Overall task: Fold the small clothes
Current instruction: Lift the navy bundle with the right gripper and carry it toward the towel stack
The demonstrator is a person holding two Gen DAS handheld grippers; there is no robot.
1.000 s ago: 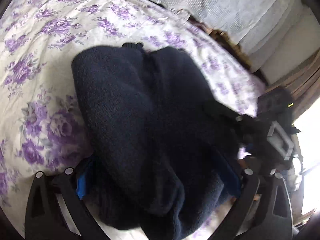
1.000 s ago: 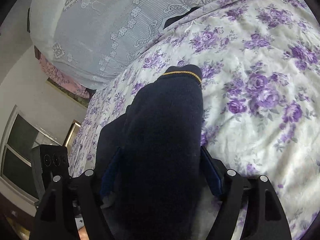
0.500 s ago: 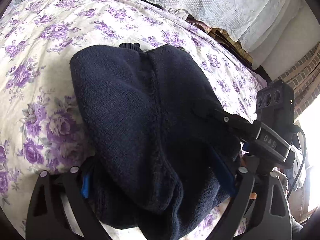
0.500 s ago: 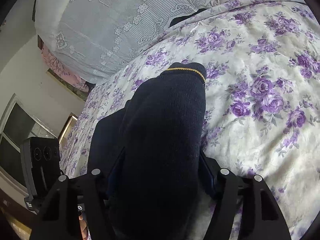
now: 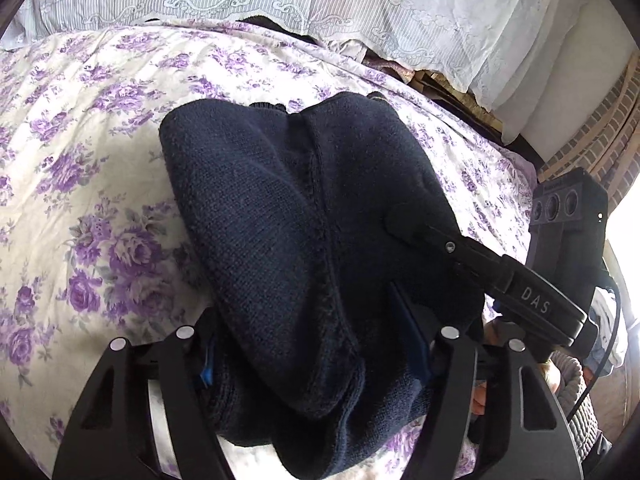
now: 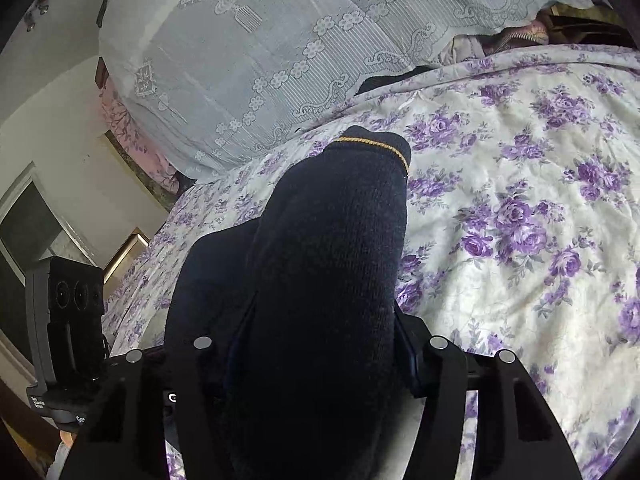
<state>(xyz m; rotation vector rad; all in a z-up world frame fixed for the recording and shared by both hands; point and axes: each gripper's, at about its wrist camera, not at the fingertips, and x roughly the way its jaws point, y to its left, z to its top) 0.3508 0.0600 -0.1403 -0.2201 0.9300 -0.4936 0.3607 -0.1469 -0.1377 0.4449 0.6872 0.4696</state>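
one navy sweater (image 5: 304,216), two tools (image 5: 316,344) (image 6: 320,360), one floral bedspread (image 5: 92,160), one lace cover (image 6: 280,40).

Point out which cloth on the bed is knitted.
The navy sweater, lying in the middle; the purple-flowered sheet under it is printed and the white cover behind is lace.

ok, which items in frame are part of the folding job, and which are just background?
In play:
navy knit garment
left gripper
right gripper

Background:
floral bedspread
white lace cover
pink floral fabric under it
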